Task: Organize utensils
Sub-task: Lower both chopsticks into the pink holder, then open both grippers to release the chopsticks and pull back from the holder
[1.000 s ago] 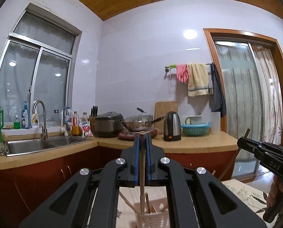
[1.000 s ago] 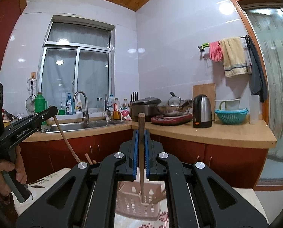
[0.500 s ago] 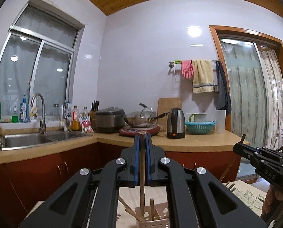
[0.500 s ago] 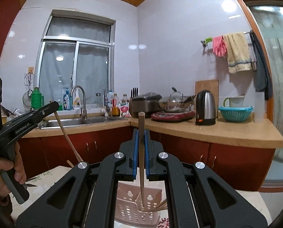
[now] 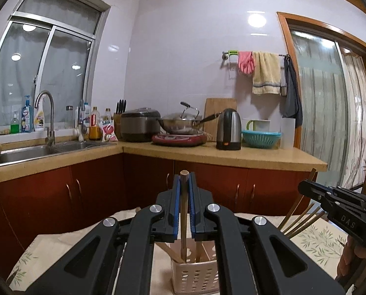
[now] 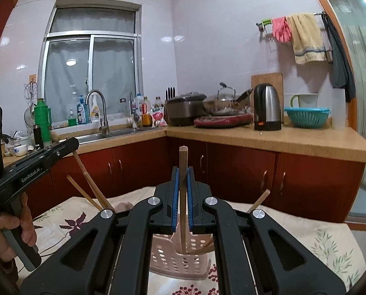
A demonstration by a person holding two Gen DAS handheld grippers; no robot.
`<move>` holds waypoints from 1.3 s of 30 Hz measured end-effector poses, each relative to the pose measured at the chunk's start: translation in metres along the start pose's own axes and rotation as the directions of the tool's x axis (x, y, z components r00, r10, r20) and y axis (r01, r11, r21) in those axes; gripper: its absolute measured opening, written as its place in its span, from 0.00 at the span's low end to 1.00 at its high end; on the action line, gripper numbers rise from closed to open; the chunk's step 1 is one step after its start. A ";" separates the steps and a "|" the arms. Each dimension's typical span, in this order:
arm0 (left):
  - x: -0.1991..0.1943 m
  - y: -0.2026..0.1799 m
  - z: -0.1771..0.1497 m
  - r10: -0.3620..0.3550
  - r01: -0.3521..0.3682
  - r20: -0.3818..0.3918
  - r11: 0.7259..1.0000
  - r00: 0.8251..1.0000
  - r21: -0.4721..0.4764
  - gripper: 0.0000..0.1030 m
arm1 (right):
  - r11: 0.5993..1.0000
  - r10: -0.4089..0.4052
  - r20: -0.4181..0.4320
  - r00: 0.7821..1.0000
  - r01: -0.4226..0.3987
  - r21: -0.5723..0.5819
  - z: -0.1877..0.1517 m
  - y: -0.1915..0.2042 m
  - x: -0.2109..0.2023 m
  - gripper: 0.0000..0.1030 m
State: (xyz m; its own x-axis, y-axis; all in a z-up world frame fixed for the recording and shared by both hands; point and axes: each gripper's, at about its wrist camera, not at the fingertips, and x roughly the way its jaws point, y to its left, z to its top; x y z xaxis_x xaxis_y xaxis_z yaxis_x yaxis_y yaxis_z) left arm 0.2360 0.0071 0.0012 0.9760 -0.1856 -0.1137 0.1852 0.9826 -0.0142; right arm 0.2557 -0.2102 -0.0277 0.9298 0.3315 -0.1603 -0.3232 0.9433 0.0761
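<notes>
My left gripper is shut on a wooden chopstick held upright, its lower end inside the pink perforated utensil basket. My right gripper is shut on another wooden chopstick, its lower end inside the same basket. Several other chopsticks lean in the basket. The left gripper also shows at the left of the right wrist view. The right gripper shows at the right of the left wrist view.
The basket stands on a table with a floral cloth. Behind it runs an L-shaped counter with red cabinets, a sink, rice cooker, wok, kettle and green colander. A curtained door is at the right.
Both grippers have moved down with their chopsticks, whose lower ends now reach deeper into the basket. The kitchen background has risen in both views.
</notes>
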 end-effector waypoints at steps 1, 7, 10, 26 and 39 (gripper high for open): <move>0.001 0.000 -0.001 0.000 0.000 -0.006 1.000 1.000 0.000 0.07 | 1.000 0.001 -0.005 1.000 -0.001 0.002 -0.002 0.000 0.001 0.06; 0.005 -0.004 -0.006 0.001 0.000 -0.031 1.000 1.000 0.013 0.07 | 1.000 0.002 -0.032 0.999 -0.003 -0.002 -0.008 0.004 0.007 0.07; 0.007 -0.005 -0.008 0.001 0.000 -0.044 1.000 0.999 0.017 0.07 | 1.000 0.002 -0.044 0.999 -0.002 -0.003 -0.010 0.005 0.009 0.07; 0.008 -0.004 -0.014 0.036 -0.034 -0.061 0.999 0.998 0.037 0.50 | 1.000 -0.027 -0.037 0.999 0.027 -0.016 -0.012 0.006 0.005 0.31; -0.001 -0.005 -0.009 0.087 -0.085 -0.033 0.995 0.996 0.056 0.81 | 0.998 -0.059 -0.005 0.998 0.058 -0.025 -0.010 0.011 -0.009 0.70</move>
State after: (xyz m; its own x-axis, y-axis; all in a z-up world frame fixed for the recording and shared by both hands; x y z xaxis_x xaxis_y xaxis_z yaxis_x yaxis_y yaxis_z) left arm 0.2331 0.0027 -0.0075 0.9842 -0.0988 -0.1468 0.1073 0.9929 0.0514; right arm 0.2418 -0.2023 -0.0351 0.9461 0.2758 -0.1695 -0.2727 0.9612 0.0417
